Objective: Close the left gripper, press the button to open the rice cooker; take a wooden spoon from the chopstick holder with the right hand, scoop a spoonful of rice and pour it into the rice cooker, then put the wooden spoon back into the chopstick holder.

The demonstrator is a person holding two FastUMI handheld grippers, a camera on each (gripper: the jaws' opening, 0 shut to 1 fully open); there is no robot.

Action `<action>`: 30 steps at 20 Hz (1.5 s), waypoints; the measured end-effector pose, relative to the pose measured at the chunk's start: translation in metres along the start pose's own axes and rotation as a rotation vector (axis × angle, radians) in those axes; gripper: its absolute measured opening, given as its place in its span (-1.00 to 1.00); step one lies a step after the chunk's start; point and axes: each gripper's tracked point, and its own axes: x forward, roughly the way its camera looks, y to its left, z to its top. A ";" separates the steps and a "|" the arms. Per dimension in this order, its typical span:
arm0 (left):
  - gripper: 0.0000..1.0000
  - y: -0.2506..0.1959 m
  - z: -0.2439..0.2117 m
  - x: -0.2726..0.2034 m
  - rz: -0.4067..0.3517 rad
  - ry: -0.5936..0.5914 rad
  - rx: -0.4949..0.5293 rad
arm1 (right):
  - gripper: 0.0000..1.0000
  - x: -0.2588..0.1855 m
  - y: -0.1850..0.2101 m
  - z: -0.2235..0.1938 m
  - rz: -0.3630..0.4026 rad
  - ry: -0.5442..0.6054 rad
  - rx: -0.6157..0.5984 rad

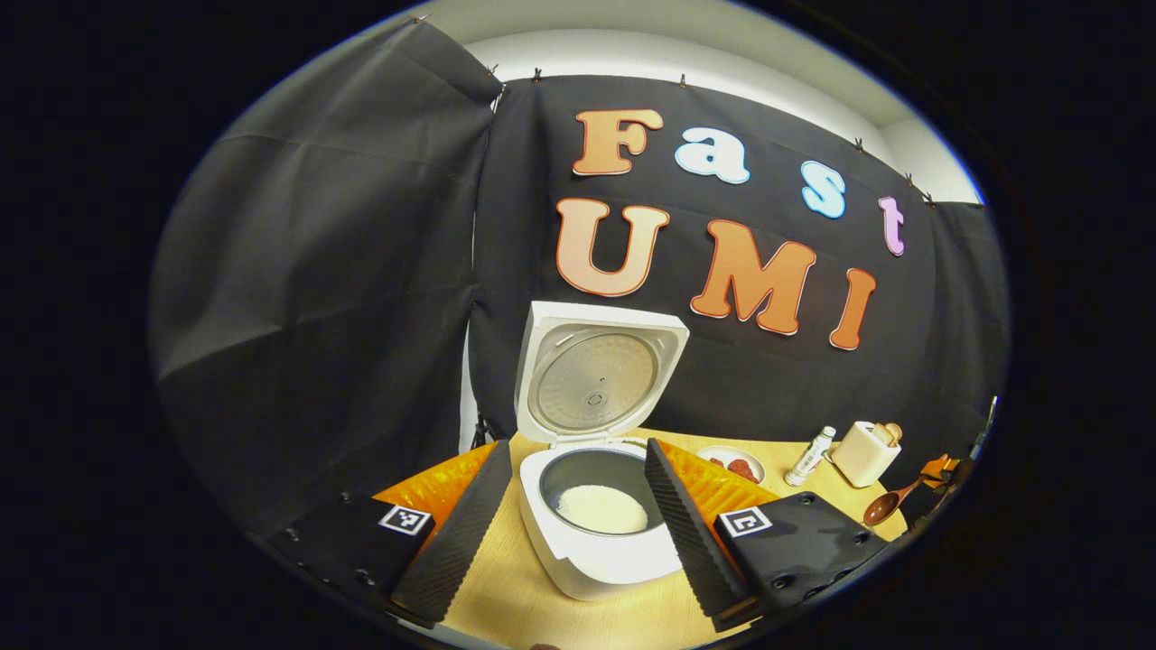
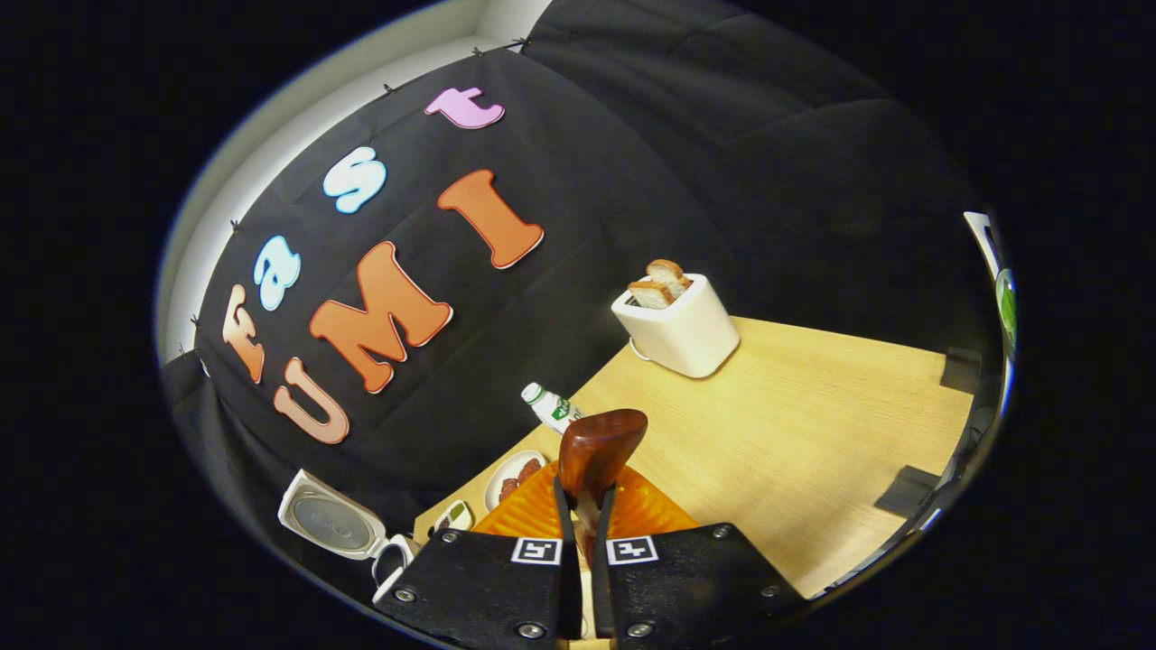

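Observation:
The white rice cooker (image 1: 596, 542) stands with its lid (image 1: 596, 379) raised, and white rice (image 1: 601, 508) lies in its inner pot. My left gripper (image 1: 573, 537) is open, one finger on each side of the cooker's body and apart from it. My right gripper (image 2: 587, 492) is shut on the handle of the wooden spoon (image 2: 601, 442), whose dark brown bowl sticks out past the fingertips over the table. The left gripper view has that spoon (image 1: 885, 507) at the far right, low above the table, with no rice visible in it. The cooker (image 2: 334, 524) sits far to the lower left in the right gripper view.
A white toaster (image 2: 677, 325) with two bread slices stands at the back of the wooden table (image 2: 813, 433). A small white bottle (image 2: 553, 408), a plate of red food (image 2: 513, 477) and a small dish (image 2: 452, 516) lie between the toaster and the cooker.

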 end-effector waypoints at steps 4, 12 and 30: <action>1.00 -0.004 0.003 0.002 -0.001 0.002 0.002 | -0.92 -0.005 -0.025 -0.014 -0.046 0.024 -0.051; 1.00 -0.013 0.005 0.003 -0.002 0.004 0.025 | -0.89 0.008 -0.026 -0.055 -0.041 0.087 -0.176; 1.00 -0.036 0.028 0.006 -0.035 -0.012 0.073 | 0.89 0.010 -0.068 -0.038 -0.222 0.009 -0.323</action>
